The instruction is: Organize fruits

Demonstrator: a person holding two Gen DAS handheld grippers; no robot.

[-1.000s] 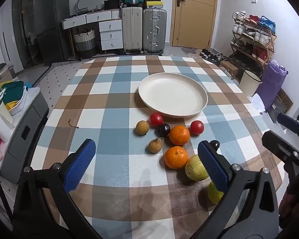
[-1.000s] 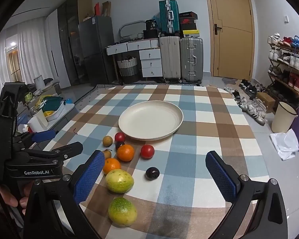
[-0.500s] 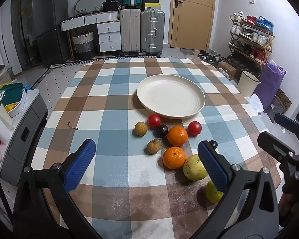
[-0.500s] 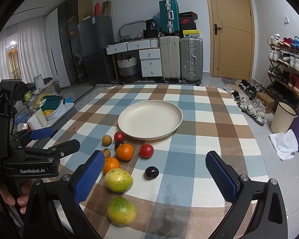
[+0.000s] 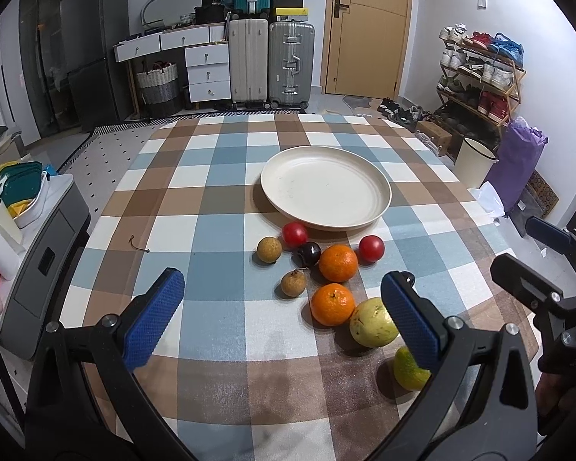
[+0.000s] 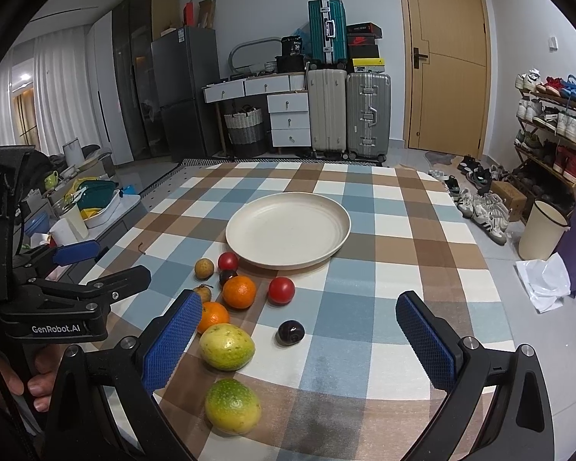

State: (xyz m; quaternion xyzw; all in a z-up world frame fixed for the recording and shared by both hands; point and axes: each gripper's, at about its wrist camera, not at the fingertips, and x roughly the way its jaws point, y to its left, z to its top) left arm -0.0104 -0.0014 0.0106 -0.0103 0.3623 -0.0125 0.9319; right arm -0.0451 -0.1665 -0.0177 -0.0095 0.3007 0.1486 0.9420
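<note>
An empty cream plate sits mid-table on the checked cloth. In front of it lie loose fruits: two oranges, two red fruits, a dark plum, two small brown fruits, a yellow-green fruit, a green one and a second dark plum. My left gripper is open above the near table, holding nothing. My right gripper is open too, over the lone plum and empty.
The table's right edge drops to the floor by a bin, white bag and shoe rack. A grey cabinet with containers stands by the left edge. Suitcases and drawers line the far wall. A small twig lies on the cloth.
Both grippers drifted slightly; the view shifted a little, and the fruits and plate stayed where they were. Both stay open.
</note>
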